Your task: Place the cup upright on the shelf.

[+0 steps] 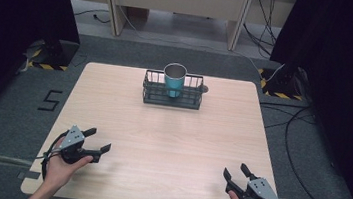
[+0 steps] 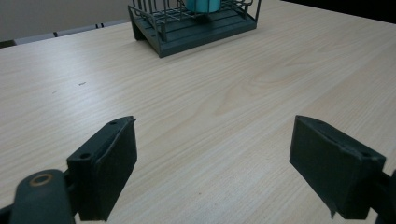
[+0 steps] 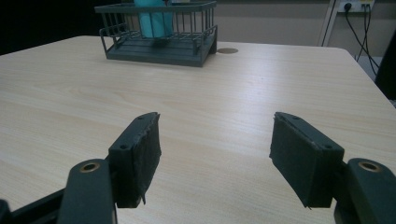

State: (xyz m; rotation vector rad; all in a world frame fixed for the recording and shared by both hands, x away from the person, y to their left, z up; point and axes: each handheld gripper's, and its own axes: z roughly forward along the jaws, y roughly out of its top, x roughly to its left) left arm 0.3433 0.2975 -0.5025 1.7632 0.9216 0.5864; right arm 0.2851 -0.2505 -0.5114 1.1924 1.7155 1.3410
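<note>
Two grippers rest near the table's (image 1: 126, 124) front edge, well apart from the teal cup (image 1: 174, 81), which stands upright in the dark wire basket (image 1: 151, 92) at the far middle. The left gripper (image 1: 98, 141) and right gripper (image 1: 236, 173) both have jaws spread wide with nothing between them. Judging from this, the main risk is a jaw catching the basket's rim or bars on the reach, tipping the cup or dragging the basket. A small round disc (image 1: 205, 88) lies just beside the basket's right end. Otherwise bare tabletop lies between the grippers and the basket.
</note>
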